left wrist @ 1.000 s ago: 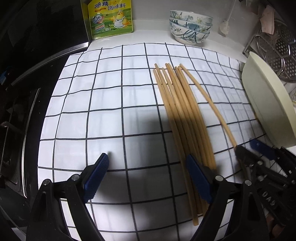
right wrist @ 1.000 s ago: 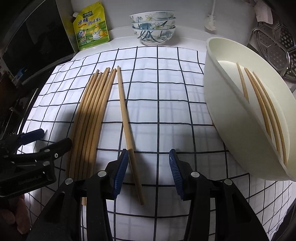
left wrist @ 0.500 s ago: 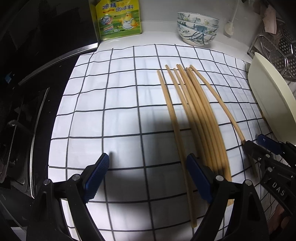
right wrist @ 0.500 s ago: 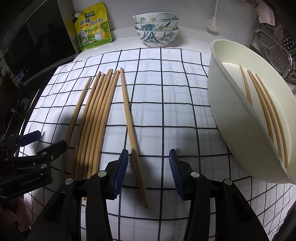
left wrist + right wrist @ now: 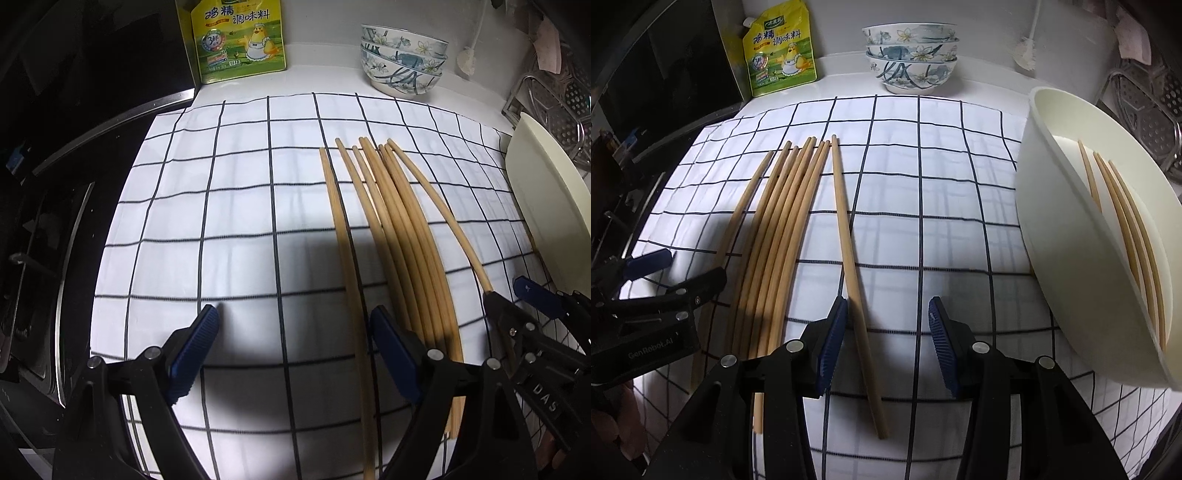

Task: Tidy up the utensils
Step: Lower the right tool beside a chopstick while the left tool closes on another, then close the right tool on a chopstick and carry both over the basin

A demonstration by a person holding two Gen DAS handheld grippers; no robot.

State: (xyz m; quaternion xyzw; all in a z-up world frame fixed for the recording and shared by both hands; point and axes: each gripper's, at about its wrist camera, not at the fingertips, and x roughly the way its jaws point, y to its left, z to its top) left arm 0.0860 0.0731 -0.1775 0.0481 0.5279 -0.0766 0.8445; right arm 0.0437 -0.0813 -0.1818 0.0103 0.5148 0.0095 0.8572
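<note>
Wooden chopsticks lie lengthwise on a checked cloth (image 5: 221,221). My left gripper (image 5: 293,350) hovers over one chopstick (image 5: 341,236) that lies apart, left of the bundle (image 5: 402,236). Its jaws are closing, and the chopstick runs between them close to the right finger (image 5: 391,354), untouched by the pads. My right gripper (image 5: 886,341) stands open over a single chopstick (image 5: 846,229), which passes just inside its left finger (image 5: 833,339). A cream tub (image 5: 1052,221) at the right, tilted, holds several chopsticks (image 5: 1123,221). Each gripper shows in the other's view: right gripper (image 5: 524,325), left gripper (image 5: 665,280).
A stack of patterned bowls (image 5: 402,59) and a yellow seasoning pouch (image 5: 240,37) stand at the back against the wall. A dark stove (image 5: 37,258) borders the cloth on the left. A metal rack (image 5: 1145,103) sits behind the tub.
The leftmost chopstick has come away from the bundle to the left and now lies between my left gripper's fingers. Those fingers have narrowed a little. The right gripper has kept still.
</note>
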